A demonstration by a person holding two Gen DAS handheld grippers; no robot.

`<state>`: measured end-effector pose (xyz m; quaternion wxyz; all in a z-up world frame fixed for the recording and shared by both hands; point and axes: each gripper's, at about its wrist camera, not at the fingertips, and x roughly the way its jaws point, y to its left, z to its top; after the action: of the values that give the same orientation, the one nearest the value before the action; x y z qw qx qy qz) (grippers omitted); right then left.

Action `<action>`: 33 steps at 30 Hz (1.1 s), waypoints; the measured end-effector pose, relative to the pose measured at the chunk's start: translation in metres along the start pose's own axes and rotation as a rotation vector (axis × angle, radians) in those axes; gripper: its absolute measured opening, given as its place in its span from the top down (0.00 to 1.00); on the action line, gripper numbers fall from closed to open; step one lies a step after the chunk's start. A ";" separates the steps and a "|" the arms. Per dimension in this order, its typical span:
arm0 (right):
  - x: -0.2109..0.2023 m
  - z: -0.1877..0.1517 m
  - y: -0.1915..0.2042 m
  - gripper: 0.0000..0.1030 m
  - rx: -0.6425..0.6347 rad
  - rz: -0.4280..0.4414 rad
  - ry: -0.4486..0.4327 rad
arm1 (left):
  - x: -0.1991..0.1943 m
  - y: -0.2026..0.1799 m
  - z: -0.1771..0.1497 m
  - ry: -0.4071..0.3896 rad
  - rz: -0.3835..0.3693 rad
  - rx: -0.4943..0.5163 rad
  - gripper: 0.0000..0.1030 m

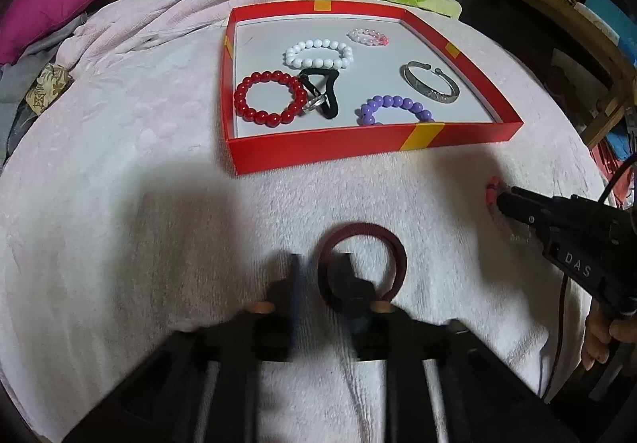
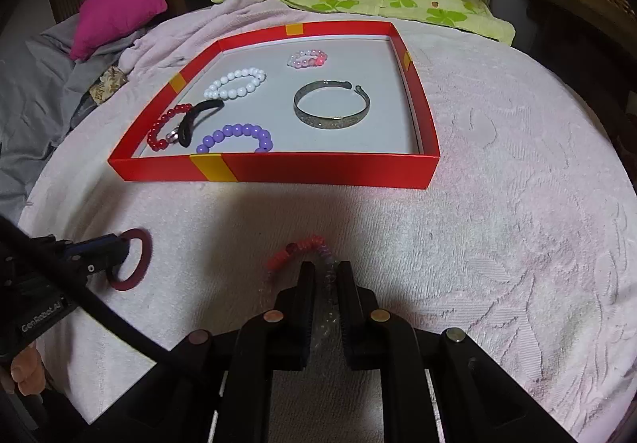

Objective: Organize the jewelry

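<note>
Left gripper (image 1: 318, 271) straddles maroon band's (image 1: 382, 240) rim, fingers apart, not yet clamped, readying pickup. Right gripper (image 2: 325, 275) pinched on coil tie (image 2: 302, 249). Both pieces lie on towel (image 2: 497, 263), near side of box (image 2: 318, 168). Box holds six sorted pieces.

a shallow red tray (image 2: 330, 170) with yellow tape marks lies flat on the pale pink towel. on its grey floor lie a white bead bracelet (image 2: 235, 83), a small pink bead ring (image 2: 307, 58), an open silver bangle (image 2: 332, 110), a purple bead bracelet (image 2: 237, 137), and a red bead bracelet (image 1: 267, 98) touching a black hair tie (image 1: 323, 94). on the towel in front of the tray lie a maroon hair band (image 1: 362, 267) and, well apart from it, a red-to-purple spiral coil tie (image 2: 302, 253).
</note>
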<state>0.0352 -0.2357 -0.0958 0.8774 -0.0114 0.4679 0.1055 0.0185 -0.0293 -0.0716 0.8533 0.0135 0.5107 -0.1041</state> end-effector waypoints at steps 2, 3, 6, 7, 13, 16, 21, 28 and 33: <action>0.000 0.000 0.000 0.87 0.001 0.005 0.001 | -0.005 0.000 -0.001 -0.016 0.012 0.016 0.42; -0.001 0.000 -0.001 0.87 0.001 0.011 0.004 | -0.009 -0.001 -0.002 -0.027 0.014 0.029 0.42; -0.003 0.001 -0.007 0.87 0.022 0.038 0.022 | -0.015 -0.002 -0.003 -0.039 0.011 0.053 0.41; -0.004 0.001 -0.010 0.87 0.025 0.047 0.030 | -0.015 -0.001 -0.004 -0.036 0.014 0.055 0.40; -0.011 -0.001 -0.022 0.91 0.045 0.045 0.038 | -0.012 0.003 -0.006 0.014 0.016 0.040 0.27; -0.007 -0.002 -0.024 0.92 0.051 0.048 0.049 | -0.006 0.010 -0.004 0.044 0.011 -0.002 0.26; -0.005 -0.001 -0.023 0.91 0.063 0.042 0.050 | -0.003 0.018 -0.002 0.028 0.025 -0.035 0.26; -0.004 -0.001 -0.023 0.90 0.066 0.039 0.043 | -0.003 0.001 -0.001 0.009 0.041 0.058 0.26; -0.005 -0.001 -0.023 0.90 0.063 0.040 0.043 | -0.001 -0.006 0.000 0.006 0.008 0.074 0.42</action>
<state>0.0361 -0.2587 -0.0944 0.8649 0.0232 0.4896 0.1080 0.0169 -0.0353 -0.0696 0.8511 0.0472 0.5090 -0.1194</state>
